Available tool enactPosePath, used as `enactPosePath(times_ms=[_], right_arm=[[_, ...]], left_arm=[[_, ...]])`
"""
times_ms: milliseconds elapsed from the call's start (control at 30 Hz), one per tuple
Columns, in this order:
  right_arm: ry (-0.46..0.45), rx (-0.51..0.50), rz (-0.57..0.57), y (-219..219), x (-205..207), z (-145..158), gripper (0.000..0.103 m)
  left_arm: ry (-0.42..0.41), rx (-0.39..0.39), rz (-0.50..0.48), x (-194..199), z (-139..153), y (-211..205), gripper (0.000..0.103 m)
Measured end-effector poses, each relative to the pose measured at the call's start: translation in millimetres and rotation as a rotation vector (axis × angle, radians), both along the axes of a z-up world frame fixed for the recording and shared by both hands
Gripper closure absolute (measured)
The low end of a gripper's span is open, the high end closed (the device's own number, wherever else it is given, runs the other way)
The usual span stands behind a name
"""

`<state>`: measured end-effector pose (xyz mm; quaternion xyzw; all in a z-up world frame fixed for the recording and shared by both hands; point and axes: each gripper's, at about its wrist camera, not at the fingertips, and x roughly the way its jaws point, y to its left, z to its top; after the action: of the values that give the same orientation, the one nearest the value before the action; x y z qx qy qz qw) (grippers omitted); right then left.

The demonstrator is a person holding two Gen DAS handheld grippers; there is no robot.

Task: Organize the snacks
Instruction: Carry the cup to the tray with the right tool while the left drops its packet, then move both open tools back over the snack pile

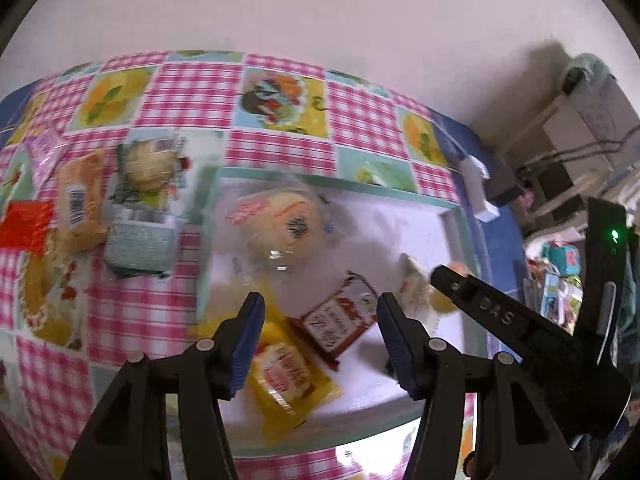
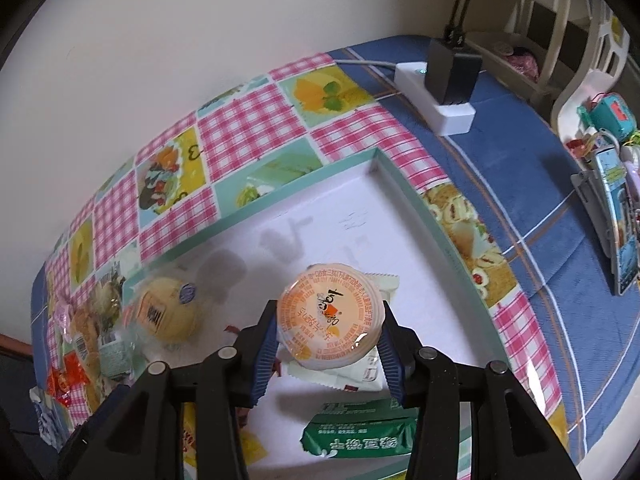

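A white tray with a teal rim (image 1: 320,181) (image 2: 404,184) lies on the checked tablecloth. In the right wrist view my right gripper (image 2: 329,340) is shut on an orange jelly cup (image 2: 330,316) above a white packet (image 2: 360,372) in the tray. A wrapped bun (image 2: 170,314) (image 1: 280,222) and a green packet (image 2: 360,432) also lie in the tray. In the left wrist view my left gripper (image 1: 320,344) is open and empty over a yellow packet (image 1: 286,380) and a brown packet (image 1: 334,326). The right gripper (image 1: 452,280) reaches in from the right.
Several loose snacks lie left of the tray: an orange packet (image 1: 80,200), a red wrapper (image 1: 24,226), a teal packet (image 1: 140,244). A white power strip with a black charger (image 2: 448,92) sits at the back right. A phone on a stand (image 2: 616,216) is far right.
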<state>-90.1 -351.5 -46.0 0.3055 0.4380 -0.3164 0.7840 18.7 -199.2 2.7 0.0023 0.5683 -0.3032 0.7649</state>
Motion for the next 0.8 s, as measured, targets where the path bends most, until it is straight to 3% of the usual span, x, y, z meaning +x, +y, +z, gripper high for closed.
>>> enactPosePath(times_ms=[133, 433, 500, 567, 800], right_arm=[[-0.007, -0.005, 0.019, 5, 2, 3, 0.041], [-0.006, -0.005, 0.035, 21, -3, 4, 0.031], [-0.004, -0.007, 0.050, 30, -2, 3, 0.031], [-0.001, -0.006, 0.064, 36, -2, 1, 0.024], [-0.020, -0.021, 0.111, 62, 1, 6, 0.019]], left_arm=[[0.008, 0.022, 0.090, 10, 1, 19, 0.036], [-0.006, 0.104, 0.314, 29, -5, 70, 0.019], [-0.007, 0.116, 0.335, 29, -7, 79, 0.019], [-0.013, 0.131, 0.350, 28, -10, 86, 0.007], [-0.046, 0.161, 0.372, 26, -11, 109, 0.005]])
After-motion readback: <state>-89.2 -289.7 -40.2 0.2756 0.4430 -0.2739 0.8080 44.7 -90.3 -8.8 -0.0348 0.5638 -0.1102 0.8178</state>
